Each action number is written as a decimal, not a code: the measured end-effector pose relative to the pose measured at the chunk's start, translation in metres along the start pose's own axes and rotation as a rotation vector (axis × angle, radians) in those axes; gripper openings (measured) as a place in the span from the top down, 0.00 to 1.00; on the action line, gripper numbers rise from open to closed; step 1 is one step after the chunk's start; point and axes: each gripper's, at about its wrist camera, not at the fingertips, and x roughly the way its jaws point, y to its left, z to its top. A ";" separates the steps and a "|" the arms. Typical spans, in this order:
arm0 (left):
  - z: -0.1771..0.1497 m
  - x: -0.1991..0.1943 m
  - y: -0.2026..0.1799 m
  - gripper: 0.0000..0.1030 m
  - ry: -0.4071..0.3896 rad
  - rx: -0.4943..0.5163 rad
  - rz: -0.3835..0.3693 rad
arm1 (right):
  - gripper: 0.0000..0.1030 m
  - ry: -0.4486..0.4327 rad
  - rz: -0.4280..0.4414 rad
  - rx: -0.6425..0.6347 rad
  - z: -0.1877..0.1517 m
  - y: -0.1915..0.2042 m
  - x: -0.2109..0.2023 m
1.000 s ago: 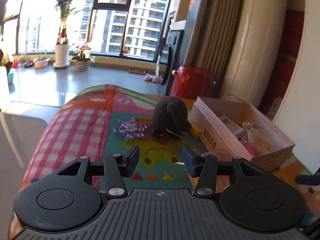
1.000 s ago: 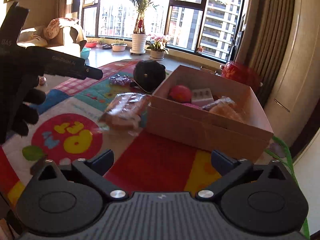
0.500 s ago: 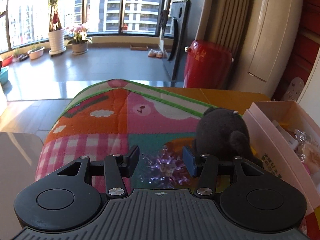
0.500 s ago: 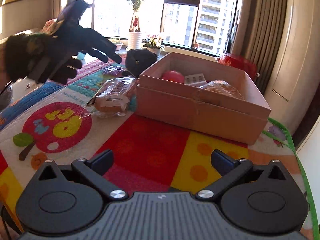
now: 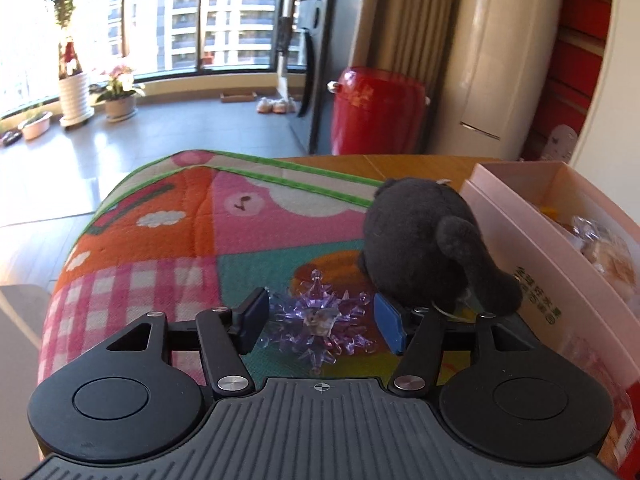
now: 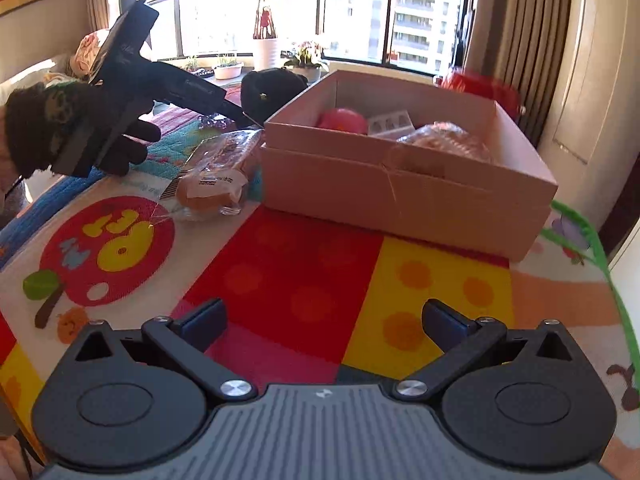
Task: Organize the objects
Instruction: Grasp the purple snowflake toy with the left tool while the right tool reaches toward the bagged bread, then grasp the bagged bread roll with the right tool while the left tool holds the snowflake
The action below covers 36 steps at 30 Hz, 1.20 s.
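Underneath everything lies a bright patchwork play mat (image 6: 304, 264), covering the table from edge to edge. On it, at about one o'clock in the right wrist view, sits an open cardboard box (image 6: 400, 196) with a pink ball (image 6: 344, 120), a wrapped pastry (image 6: 444, 142) and a small white pack (image 6: 390, 122) inside. Beyond the box's far left corner, at eleven o'clock, rests a black plush toy (image 6: 272, 84); the left wrist view shows it at two o'clock, just beside the box wall (image 5: 552, 280). A bagged bread roll (image 6: 216, 180) lies on the mat at ten o'clock, near the box's left side, though whether it touches the box is hard to tell.

The left gripper (image 5: 320, 322) is low over the mat with its jaws set narrowly apart on either side of a purple crystal snowflake (image 5: 316, 324), which lies flat just left of the plush toy; the pads look close to its points without clearly pressing them. From the right wrist view, a black-gloved left hand (image 6: 76, 136) holds that gripper at ten o'clock. The right gripper (image 6: 324, 320) hovers at six o'clock above the red and yellow squares, jaws spread wide, holding nothing.
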 end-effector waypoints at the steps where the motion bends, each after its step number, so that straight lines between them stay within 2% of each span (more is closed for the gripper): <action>1: -0.001 0.000 -0.002 0.39 0.004 0.015 -0.008 | 0.00 0.005 0.008 0.013 0.000 -0.002 0.001; 5: -0.002 0.002 -0.011 0.40 0.017 0.080 0.028 | 0.00 0.002 -0.001 0.027 0.000 -0.001 0.003; 11: -0.001 0.003 -0.015 0.39 0.027 0.071 0.067 | 0.00 0.015 0.004 0.036 0.000 -0.002 0.003; 16: -0.010 -0.010 -0.017 0.44 0.016 0.015 0.096 | 0.00 0.033 0.000 0.027 0.004 -0.001 0.005; 20: -0.032 -0.041 -0.025 0.44 -0.012 -0.021 0.129 | 0.00 0.026 0.008 0.021 0.002 -0.002 0.004; 23: -0.057 -0.077 -0.031 0.44 -0.014 -0.095 0.131 | 0.00 0.030 0.026 0.010 0.002 -0.002 0.003; 27: -0.094 -0.126 -0.044 0.44 -0.027 -0.179 0.108 | 0.00 0.044 0.019 0.007 0.006 0.002 0.004; 30: -0.115 -0.154 -0.053 0.44 -0.062 -0.234 0.092 | 0.00 0.046 0.048 0.009 0.015 0.008 0.007; 36: -0.127 -0.174 -0.059 0.44 -0.093 -0.245 0.086 | 0.00 -0.077 0.035 -0.029 0.046 0.046 0.004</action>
